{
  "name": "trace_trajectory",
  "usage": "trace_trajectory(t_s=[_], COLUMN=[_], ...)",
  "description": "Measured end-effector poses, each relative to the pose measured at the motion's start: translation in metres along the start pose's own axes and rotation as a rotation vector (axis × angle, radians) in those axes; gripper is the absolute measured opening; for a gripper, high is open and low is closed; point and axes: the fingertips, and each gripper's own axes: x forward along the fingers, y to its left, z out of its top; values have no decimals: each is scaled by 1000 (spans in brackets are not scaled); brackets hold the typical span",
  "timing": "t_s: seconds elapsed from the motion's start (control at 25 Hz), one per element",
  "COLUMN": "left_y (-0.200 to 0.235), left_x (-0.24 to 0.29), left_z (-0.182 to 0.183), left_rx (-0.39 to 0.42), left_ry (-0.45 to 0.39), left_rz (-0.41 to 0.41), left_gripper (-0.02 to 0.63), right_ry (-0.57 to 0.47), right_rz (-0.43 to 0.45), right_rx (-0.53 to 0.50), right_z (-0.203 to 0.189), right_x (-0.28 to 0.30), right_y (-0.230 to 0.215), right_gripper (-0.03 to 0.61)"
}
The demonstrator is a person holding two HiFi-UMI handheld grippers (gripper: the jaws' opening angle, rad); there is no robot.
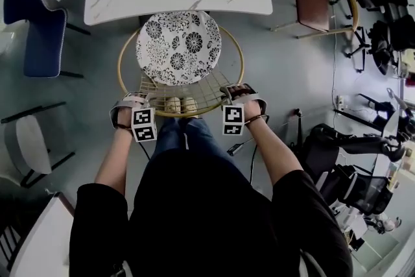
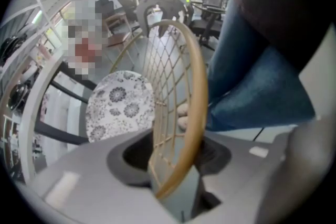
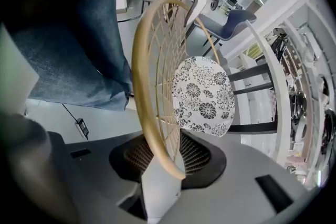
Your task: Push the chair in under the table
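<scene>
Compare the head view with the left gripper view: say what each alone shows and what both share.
Head view only: the left gripper whole, from above, and the blue chair. Left gripper view only: the chair's golden rim standing loose between that gripper's open jaws. Both: the floral seat cushion, the wire chair back and the right gripper.
</scene>
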Motion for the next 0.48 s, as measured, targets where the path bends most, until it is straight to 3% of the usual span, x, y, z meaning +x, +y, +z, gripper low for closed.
trace_trajectory(t_s=[0.32, 0.48], left_y=[2, 2], left_x=[-42, -68], left_z=[0, 12], left_rx=[-113, -207], left_ry=[-35, -102], left_rz=[69, 96], left_gripper=[201, 199], right_ry=[-78, -164], right_rz=[-36, -64], right_rx=[72, 118], right_z=[-5, 5], right_x=[-40, -69], right_y=[-1, -11], right_gripper=[124, 114])
